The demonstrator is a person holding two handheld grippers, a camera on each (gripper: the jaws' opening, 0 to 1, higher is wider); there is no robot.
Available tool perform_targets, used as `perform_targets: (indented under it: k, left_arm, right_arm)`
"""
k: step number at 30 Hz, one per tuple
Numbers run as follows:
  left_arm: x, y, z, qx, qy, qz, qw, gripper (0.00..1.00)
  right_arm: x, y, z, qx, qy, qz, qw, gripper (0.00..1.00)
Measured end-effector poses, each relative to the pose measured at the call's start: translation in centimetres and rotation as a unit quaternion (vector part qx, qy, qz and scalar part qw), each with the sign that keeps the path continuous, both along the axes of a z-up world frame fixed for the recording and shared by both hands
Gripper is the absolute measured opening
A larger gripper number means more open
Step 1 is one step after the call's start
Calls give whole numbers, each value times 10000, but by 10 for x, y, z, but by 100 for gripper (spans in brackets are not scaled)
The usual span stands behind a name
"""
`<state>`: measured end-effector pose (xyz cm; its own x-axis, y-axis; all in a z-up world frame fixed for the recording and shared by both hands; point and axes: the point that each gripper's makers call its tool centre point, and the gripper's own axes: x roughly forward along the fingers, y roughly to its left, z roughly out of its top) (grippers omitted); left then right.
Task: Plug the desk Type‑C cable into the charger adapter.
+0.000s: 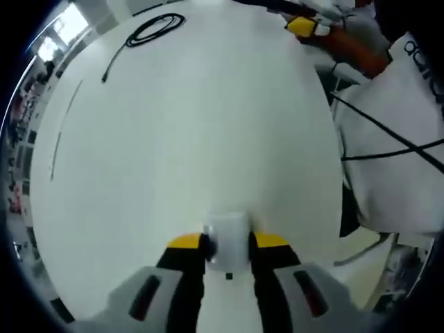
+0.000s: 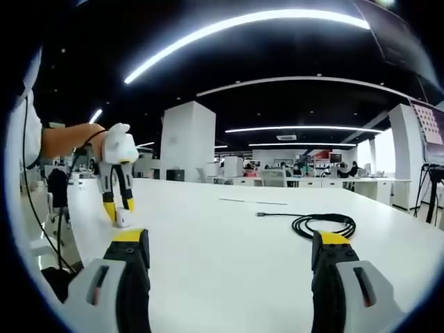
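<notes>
In the left gripper view the left tool (image 1: 228, 244) has its yellow-tipped jaws closed on the small white block-shaped charger adapter (image 1: 227, 239), held low against the white surface (image 1: 194, 139) at the bottom centre of the frame. The coiled black Type-C cable (image 1: 154, 29) lies well apart, at the upper left of that frame, its loose end trailing down and left from the coil.

In the right gripper view the right tool (image 2: 229, 253) is wide open and holds nothing, its two jaws rising at the lower left and lower right. The cable (image 2: 325, 225) lies just ahead of the right-hand jaw, at the right of the frame, with a straight run reaching leftwards to its plug end (image 2: 260, 214) (too small to tell its face). The left tool (image 2: 116, 208) with the adapter (image 2: 122, 219) stands at the middle left.

So the right tool is the nearer to the cable; its coming move likely turns on taking that plug end, whose long axis runs across the frame, towards the adapter.
</notes>
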<state>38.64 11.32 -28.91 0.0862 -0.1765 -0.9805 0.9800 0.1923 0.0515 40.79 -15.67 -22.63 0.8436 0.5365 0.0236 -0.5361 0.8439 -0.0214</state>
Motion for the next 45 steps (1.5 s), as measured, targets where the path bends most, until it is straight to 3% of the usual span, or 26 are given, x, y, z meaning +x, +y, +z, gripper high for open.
perform_targets:
  k: [9, 19, 22, 27, 36, 40, 43, 45]
  left_arm:
    - [-5, -2, 0, 0, -17, -78, 10000, 24]
    - [-17, -9, 6, -293, 38, -10, 9996, 24]
    - [-20, -14, 15, -518, 29, 31, 9986, 24]
    - [-17, -17, 36, -1172, -53, 234, 9928, 24]
    - [4, -11, 49, -2257, -635, 833, 9685, 31]
    - [13, -9, 54, -2761, -1058, 1139, 9485, 34]
    - [15, -9, 57, -3006, -1221, 1212, 9381, 34]
    - [17, -8, 62, -3253, -1465, 1344, 9245, 36]
  right_arm:
    - [-1, 4, 3, 37, 14, 58, 10000, 98]
    - [-5, 8, 6, 51, -15, 121, 9999, 98]
    - [-5, 9, 6, 39, -24, 146, 9999, 98]
    - [-6, 12, 6, 46, -10, 173, 9998, 98]
    - [-8, 14, 7, 73, 0, 187, 9998, 98]
    - [-7, 13, 7, 90, 8, 152, 9998, 98]
    - [-7, 13, 6, 112, 38, 151, 9998, 98]
    - [-8, 14, 5, 98, 39, 155, 9998, 98]
